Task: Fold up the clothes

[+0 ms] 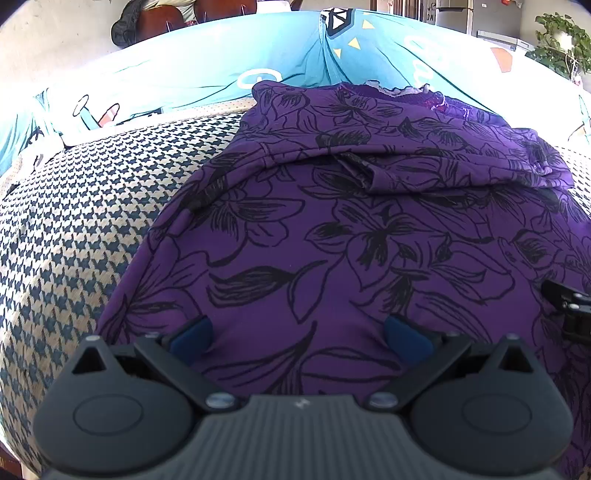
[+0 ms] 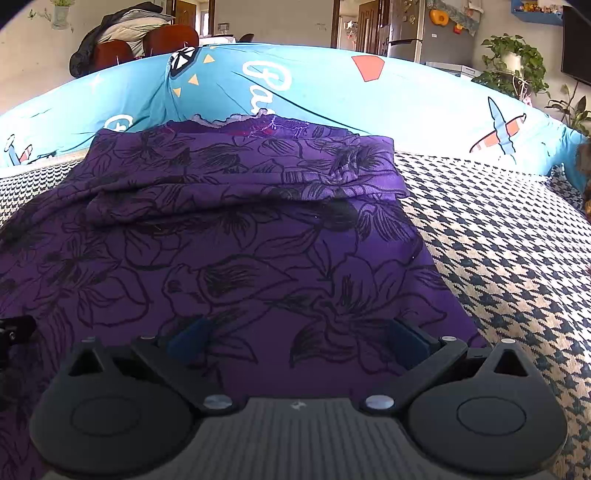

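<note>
A navy-and-cream houndstooth woven cover [image 2: 498, 236] spreads across the near surface, running out to the left and right. Behind it, at the far side, lies a turquoise cartoon-print bedsheet [image 2: 332, 92] with white lettering, yellow triangles, an orange patch and little aeroplanes. Beyond that, far left, two reddish-brown wooden chairs [image 2: 147, 42] carry a heaped dark jacket [image 2: 110, 26]. A grey refrigerator [image 2: 410, 33] stands far right of centre, and a leafy green potted plant [image 2: 517, 62] sits at the far right.
</note>
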